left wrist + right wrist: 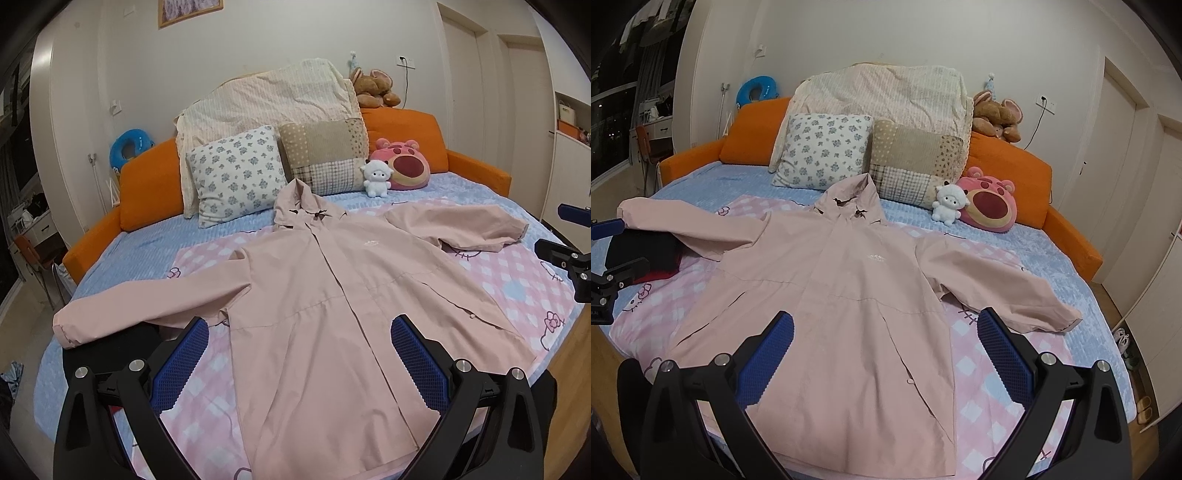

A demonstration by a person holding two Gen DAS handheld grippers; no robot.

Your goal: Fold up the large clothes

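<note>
Pink jacket (332, 295) lies front up, spread flat on the bed (147, 243), on top of a pink checked blanket (517, 273), hood (295, 206) pointing at the pillows. Both sleeves are flung out sideways: the left sleeve (147, 299) runs toward the bed's edge, the right sleeve (997, 280) angles out over the blanket. The hem sits nearest the cameras, unfolded.

Left gripper (299, 354) hangs above the hem, its 2 blue-padded fingers (184, 365) wide apart, nothing between them. Right gripper (886, 354) is the same story: fingers (1004, 354) spread, holding nothing, poised over the lower right side of the jacket. Each gripper peeks into the other's view at the frame edge.

A dark folded garment (646, 254) rests by the left sleeve. At the head: a floral pillow (236, 173), a patchwork pillow (325, 158), a white lamb toy (376, 177) just beside a pink bear cushion (406, 164), all against the orange headboard (147, 188).
</note>
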